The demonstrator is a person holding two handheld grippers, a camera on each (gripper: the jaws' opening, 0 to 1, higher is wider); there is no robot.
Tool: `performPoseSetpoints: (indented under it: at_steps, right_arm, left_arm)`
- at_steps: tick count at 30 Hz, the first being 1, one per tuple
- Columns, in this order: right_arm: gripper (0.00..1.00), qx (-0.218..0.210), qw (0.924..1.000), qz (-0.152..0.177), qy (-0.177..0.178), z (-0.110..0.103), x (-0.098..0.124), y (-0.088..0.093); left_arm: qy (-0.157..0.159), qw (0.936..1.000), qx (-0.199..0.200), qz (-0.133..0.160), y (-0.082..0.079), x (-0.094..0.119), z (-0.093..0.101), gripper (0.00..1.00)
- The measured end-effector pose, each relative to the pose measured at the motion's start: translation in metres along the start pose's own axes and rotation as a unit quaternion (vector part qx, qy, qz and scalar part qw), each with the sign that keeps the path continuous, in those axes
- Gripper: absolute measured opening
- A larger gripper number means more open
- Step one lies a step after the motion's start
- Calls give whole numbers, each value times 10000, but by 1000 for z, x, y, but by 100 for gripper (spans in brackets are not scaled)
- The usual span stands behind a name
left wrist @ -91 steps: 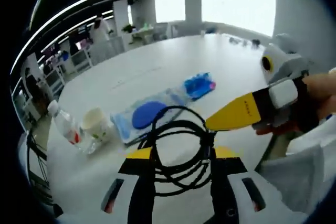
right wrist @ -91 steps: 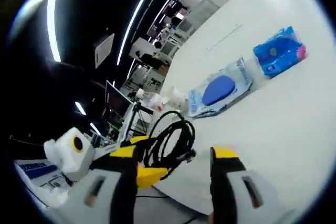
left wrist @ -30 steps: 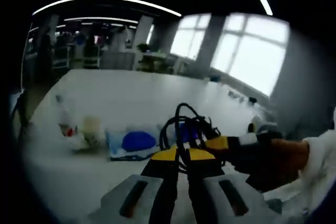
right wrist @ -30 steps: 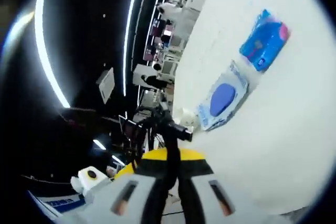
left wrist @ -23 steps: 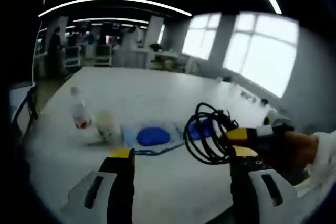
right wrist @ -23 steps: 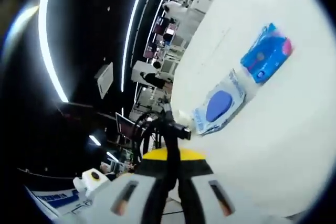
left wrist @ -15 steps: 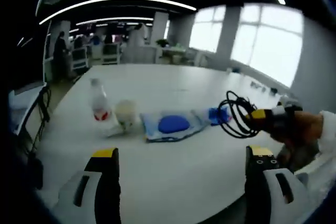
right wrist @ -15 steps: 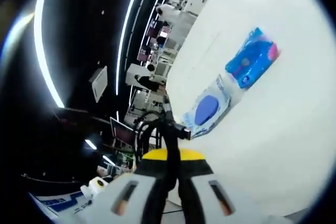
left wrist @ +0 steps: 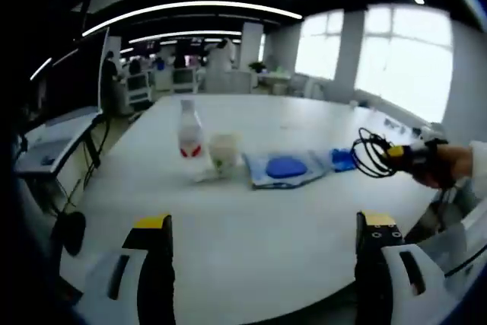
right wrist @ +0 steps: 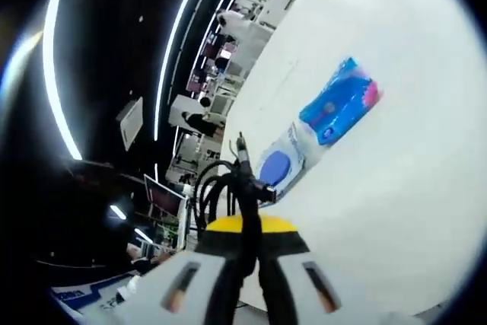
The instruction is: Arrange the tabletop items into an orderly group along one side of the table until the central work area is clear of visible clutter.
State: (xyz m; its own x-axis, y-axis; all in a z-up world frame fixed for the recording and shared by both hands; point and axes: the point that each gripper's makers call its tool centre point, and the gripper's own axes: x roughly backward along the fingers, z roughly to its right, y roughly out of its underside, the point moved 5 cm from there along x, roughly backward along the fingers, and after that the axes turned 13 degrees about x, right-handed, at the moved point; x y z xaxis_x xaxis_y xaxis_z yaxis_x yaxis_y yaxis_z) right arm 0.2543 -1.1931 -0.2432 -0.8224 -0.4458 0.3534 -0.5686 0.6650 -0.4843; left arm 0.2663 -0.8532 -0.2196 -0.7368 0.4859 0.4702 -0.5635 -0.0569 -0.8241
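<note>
My left gripper [left wrist: 265, 221] stands open over the near part of the white table [left wrist: 251, 218], with nothing between its jaws. Across the table stand a plastic bottle [left wrist: 189, 130] and a paper cup [left wrist: 223, 151]. To their right lie a clear pouch with a blue disc [left wrist: 287, 167] and a blue packet [left wrist: 344, 159]. At the far right a hand holds my right gripper [left wrist: 403, 151], shut on a coiled black cable [left wrist: 373, 154]. In the right gripper view the gripper [right wrist: 247, 222] pinches the cable coil [right wrist: 217, 188] above the table, with the pouch [right wrist: 278, 165] and the blue packet [right wrist: 338, 109] beyond.
A sleeve [left wrist: 475, 180] shows at the table's right edge. Desks, monitors and people fill the room behind the table [left wrist: 152, 81]. Bright windows [left wrist: 396, 58] line the right wall. Bare table surface [right wrist: 396, 211] spreads to the right of the packet.
My left gripper opened, let go of the cable and drew back from the table's items. My right gripper stayed shut on the cable and carried it to the right.
</note>
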Motion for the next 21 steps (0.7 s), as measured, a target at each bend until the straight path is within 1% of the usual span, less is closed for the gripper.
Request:
performPoseSetpoints:
  at_steps: [1,5,8,10,11,12,13,14,15,18,21]
  right_arm:
    - [2,-49,10000,-29,47,4,1,0]
    - [2,27,9998,-94,186,14,4,-1]
    - [2,59,9994,-136,322,24,4,-3]
    - [2,33,9988,-169,466,34,3,-3]
    - [2,12,9985,-183,515,36,3,-3]
    - [2,-91,9972,-266,693,45,2,-3]
    - [2,-91,9971,-275,710,47,1,-4]
    - [2,-56,9970,-268,730,51,-1,-6]
    - [2,-39,9966,-277,781,53,-2,-7]
    - [2,-50,9963,-291,806,57,-4,-11]
    - [2,44,9956,-380,860,63,-7,-14]
  left_arm:
    - [-50,10000,-30,-5,2,2,-2,97]
    - [-93,9998,-163,-4,5,8,-7,97]
    - [49,9998,-177,102,1,8,-2,97]
    - [63,9998,-181,97,2,7,-1,97]
    - [57,9998,-200,76,3,7,-1,97]
    - [28,9998,-221,8,6,6,-2,96]
    - [-1,9997,-240,-89,9,5,-3,95]
    - [-34,9996,-211,-199,11,5,-4,93]
    - [-30,9996,-181,-202,10,5,-3,91]
    - [-17,9999,-94,-132,8,6,-3,92]
    - [-28,9999,43,-87,7,7,-7,91]
